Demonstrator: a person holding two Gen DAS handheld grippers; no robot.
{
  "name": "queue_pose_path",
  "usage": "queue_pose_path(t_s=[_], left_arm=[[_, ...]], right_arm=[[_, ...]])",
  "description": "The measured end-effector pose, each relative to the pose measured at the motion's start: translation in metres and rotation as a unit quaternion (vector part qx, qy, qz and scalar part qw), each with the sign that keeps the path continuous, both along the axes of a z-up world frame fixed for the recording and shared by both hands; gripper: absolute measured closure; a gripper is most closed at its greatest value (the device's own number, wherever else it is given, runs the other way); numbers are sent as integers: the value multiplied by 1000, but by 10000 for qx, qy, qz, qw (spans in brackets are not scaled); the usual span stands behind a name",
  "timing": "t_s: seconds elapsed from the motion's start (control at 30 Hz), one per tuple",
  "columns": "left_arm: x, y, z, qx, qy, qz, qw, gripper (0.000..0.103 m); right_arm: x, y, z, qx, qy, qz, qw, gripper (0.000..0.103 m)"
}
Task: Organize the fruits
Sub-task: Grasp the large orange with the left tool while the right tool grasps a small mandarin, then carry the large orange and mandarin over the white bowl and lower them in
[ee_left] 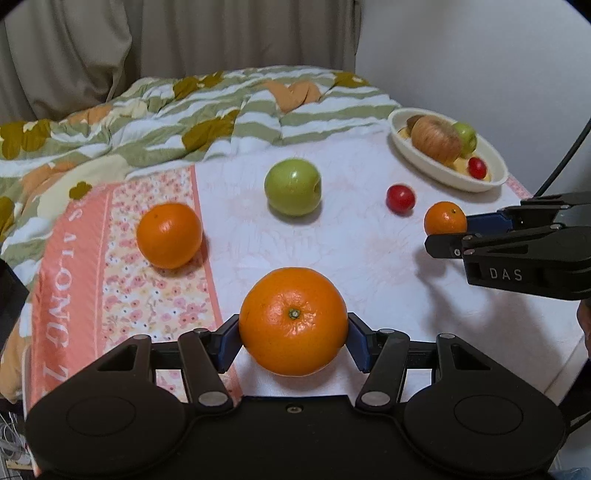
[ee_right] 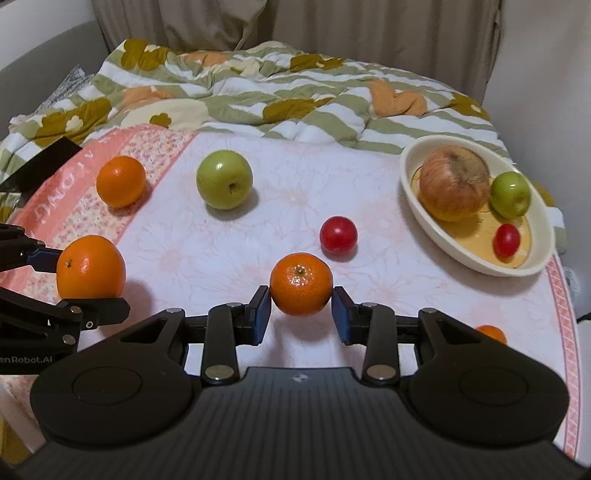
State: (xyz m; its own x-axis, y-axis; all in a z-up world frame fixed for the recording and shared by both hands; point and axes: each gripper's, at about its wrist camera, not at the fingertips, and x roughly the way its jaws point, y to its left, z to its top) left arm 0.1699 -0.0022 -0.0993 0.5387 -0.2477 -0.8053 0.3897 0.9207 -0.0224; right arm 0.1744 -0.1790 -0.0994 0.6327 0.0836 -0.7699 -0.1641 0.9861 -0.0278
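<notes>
The left gripper (ee_left: pixel 293 334) clamped a large orange (ee_left: pixel 293 321). The right gripper (ee_right: pixel 301 310) squeezed a small mandarin (ee_right: pixel 301 284), near a red tomato (ee_right: pixel 338 236) and left of the bowl (ee_right: pixel 543 221).

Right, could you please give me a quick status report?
Left claw shut on large orange. Right claw shut on mandarin. Dish path unobstructed.

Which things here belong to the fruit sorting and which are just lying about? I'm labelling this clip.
Job:
large orange in left gripper
small orange in right gripper
loose orange
green apple
red fruit
dish already holding fruit

Lying about:
quilt
curtain
</notes>
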Motion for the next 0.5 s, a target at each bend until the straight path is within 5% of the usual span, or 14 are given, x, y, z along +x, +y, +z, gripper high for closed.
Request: queue_pose_path(t_s=[0.5], left_arm=[[-13, -32, 58, -397, -648, -343, 9965, 41]], right_arm=[[-48, -43, 66, 358, -223, -739, 9964, 52]])
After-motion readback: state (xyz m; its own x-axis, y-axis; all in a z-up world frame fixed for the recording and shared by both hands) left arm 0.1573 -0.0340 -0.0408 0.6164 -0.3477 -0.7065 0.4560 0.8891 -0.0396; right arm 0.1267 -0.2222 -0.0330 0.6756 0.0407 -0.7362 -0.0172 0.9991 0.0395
